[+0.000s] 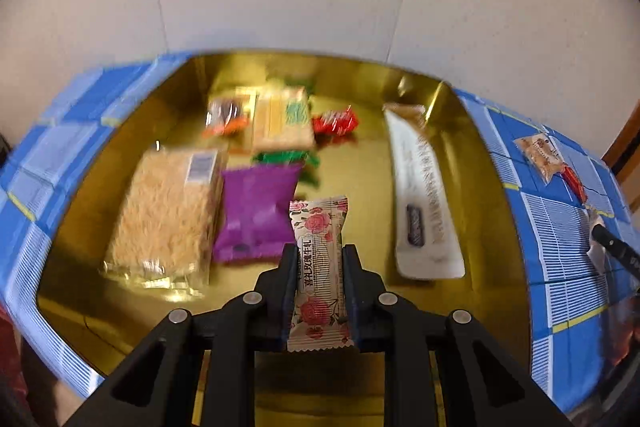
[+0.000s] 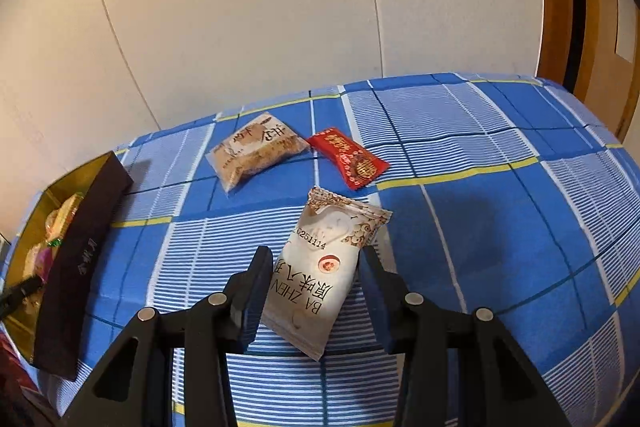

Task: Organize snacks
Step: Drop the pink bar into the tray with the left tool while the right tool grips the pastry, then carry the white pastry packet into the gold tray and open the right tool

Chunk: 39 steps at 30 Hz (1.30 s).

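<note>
Left wrist: fingers (image 1: 294, 267) pinching rose-print candy (image 1: 319, 247).

glossy gold box (image 1: 460, 155), checked cloth (image 2: 480, 187), shiny plastic wrappers (image 2: 348, 157)

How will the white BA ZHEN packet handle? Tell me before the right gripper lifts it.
The BA ZHEN packet looks like a puffy sealed wrapper, so probably light and squashy. Its glossy film may slip between the right gripper fingers. Lying flat on the checked cloth, it should not roll.
</note>
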Available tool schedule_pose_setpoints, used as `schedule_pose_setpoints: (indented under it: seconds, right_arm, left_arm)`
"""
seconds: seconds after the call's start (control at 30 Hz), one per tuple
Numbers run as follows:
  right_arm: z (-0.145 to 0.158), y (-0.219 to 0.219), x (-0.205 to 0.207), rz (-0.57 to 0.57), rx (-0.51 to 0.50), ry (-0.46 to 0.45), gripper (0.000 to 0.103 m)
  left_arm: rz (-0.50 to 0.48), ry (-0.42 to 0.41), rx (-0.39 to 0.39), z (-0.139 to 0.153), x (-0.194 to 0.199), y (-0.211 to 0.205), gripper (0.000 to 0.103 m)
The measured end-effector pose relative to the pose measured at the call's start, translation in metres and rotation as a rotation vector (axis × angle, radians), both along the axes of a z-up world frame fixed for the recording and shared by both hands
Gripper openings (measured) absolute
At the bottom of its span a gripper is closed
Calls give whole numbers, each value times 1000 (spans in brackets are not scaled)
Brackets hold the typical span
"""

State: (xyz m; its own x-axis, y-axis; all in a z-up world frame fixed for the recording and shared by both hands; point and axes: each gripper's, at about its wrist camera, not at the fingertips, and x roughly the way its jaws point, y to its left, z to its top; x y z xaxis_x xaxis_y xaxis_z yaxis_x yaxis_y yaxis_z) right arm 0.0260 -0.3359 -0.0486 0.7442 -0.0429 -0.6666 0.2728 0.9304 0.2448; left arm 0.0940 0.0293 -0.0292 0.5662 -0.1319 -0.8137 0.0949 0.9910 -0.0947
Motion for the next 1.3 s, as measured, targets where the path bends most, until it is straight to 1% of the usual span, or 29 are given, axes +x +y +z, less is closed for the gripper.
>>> schedule_pose_setpoints:
  seconds: [0.03, 0.07, 0.27, 0.37, 0.4, 0.43, 0.47, 0.5, 0.53, 0.6, 0.67, 0.83, 0.97, 1.07, 1.2, 1.3]
  right_arm:
    - [0, 0, 0, -3, 9, -2, 45]
    - [0, -1, -1, -5, 15, -4, 45]
    - [4, -1, -5, -12, 58, -36, 45]
    - [8, 2, -8, -6, 65, -57, 45]
    - [9, 4, -8, -5, 67, -65, 45]
    - [10, 5, -9, -5, 68, -73, 45]
    - [12, 7, -10, -3, 68, -79, 45]
    - [13, 8, -10, 0, 72, -86, 45]
    - [15, 10, -10, 6, 82, -96, 45]
    - [18, 14, -9, 12, 88, -108, 45]
    - [21, 19, -8, 21, 86, -116, 45]
    - [24, 33, -2, 60, 97, -123, 45]
    - [26, 47, 2, 101, 98, -125, 45]
    - [30, 65, 7, 152, 82, -128, 45]
    - [37, 94, 15, 247, 67, -128, 45]
    - [46, 123, 22, 329, 50, -136, 45]
  left_arm:
    - [3, 15, -17, -2, 1, 4, 23]
    - [9, 22, -17, -4, 0, 8, 23]
    - [8, 31, 37, -8, -2, 12, 25]
    - [11, 19, 87, -6, -3, 10, 29]
    - [10, 17, 99, -6, -5, 11, 34]
    - [11, 15, 107, -4, -8, 12, 42]
    - [9, 10, 102, -3, -10, 14, 47]
    - [2, 2, 87, 0, -12, 15, 57]
    - [-13, -17, 59, 4, -15, 16, 64]
    - [-35, -56, 30, 12, -20, 16, 71]
    - [-42, -84, 48, 15, -24, 14, 72]
    - [-23, -74, 90, 13, -22, 9, 72]
    - [-4, -108, 115, 17, -24, 10, 73]
    - [19, -133, 146, 19, -24, 12, 74]
    - [29, -142, 138, 21, -25, 16, 73]
    - [51, -165, 153, 24, -27, 21, 73]
